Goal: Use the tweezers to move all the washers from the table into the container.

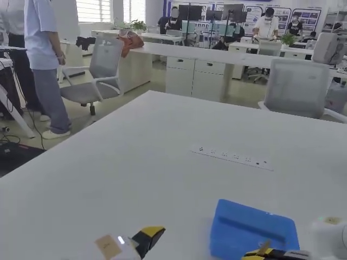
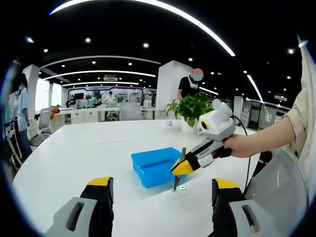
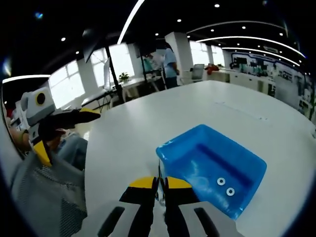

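My right gripper [image 3: 159,183] pinches thin tweezers [image 3: 159,193]; my left gripper [image 2: 163,181] spread wide. Two silver washers [image 3: 220,181] lie in the blue container [image 3: 174,151], at two o'clock. White tabletop [image 3: 148,118], open office.

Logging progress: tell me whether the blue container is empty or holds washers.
Not empty: two washers lie inside the blue container, per the right gripper view.

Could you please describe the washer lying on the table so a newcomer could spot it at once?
On the white table, find the blue container. Beside its near corner, in the left gripper view, the right gripper holds tweezers pointing down. The washer is the small silver ring on the bare tabletop by their tip, unlike the two washers lying inside the container.
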### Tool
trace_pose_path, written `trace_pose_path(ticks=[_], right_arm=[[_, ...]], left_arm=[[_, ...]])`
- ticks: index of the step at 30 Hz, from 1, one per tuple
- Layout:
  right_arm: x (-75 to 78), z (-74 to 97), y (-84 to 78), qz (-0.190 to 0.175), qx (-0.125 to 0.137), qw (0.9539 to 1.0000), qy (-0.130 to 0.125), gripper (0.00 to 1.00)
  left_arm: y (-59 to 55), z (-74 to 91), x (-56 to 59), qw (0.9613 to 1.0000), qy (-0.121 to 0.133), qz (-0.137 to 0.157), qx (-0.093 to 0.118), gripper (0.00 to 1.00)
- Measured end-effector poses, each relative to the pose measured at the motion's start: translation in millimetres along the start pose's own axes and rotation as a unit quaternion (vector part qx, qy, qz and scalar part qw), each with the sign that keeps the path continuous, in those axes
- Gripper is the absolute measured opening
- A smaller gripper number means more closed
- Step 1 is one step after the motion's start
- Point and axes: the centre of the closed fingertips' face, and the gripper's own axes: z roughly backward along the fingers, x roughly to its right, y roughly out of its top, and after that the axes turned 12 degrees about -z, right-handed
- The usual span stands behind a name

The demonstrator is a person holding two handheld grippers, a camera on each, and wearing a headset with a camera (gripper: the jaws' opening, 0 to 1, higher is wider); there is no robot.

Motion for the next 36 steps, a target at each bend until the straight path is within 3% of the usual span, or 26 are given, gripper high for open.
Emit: trace_pose_path(ticks=[4,10,13,16,21,28,36], right_arm=[[-0.6,-1.5,-4.1,0.032,-0.016,0.9993,-0.007,0.03],[-4.7,-3.1,-5.4,0.046,-0.013,0.9989,-0.001,0.03],[-10.0,-2.7,-7.3,0.075,-0.018,0.9970,-0.002,0.02],[-8.3,-1.7,-7.3,0.075,-0.014,0.9971,-0.006,0.02],[-4.6,1.7,-4.3,0.040,0.001,0.9992,-0.004,0.02],[-6.3,15.0,23.0,0.035,0.035,0.9988,0.004,0.02],[5.9,31.2,66.1,0.013,0.101,0.9948,0.002,0.02]], left_arm=[[-1.8,-0.3,0.2,1.0000,-0.001,-0.001,-0.004,0.83],[-3.0,-0.7,0.6,1.0000,-0.002,-0.001,-0.008,0.83],[-4.4,-1.2,1.0,0.9999,-0.003,0.000,-0.011,0.83],[-7.0,-2.4,2.9,0.9998,-0.008,-0.003,-0.019,0.83],[-9.5,-3.2,3.5,0.9996,-0.010,-0.003,-0.025,0.83],[-13.0,-2.9,2.2,0.9994,-0.007,-0.004,-0.034,0.83],[-15.7,-3.5,3.2,0.9991,-0.010,-0.004,-0.041,0.82]])
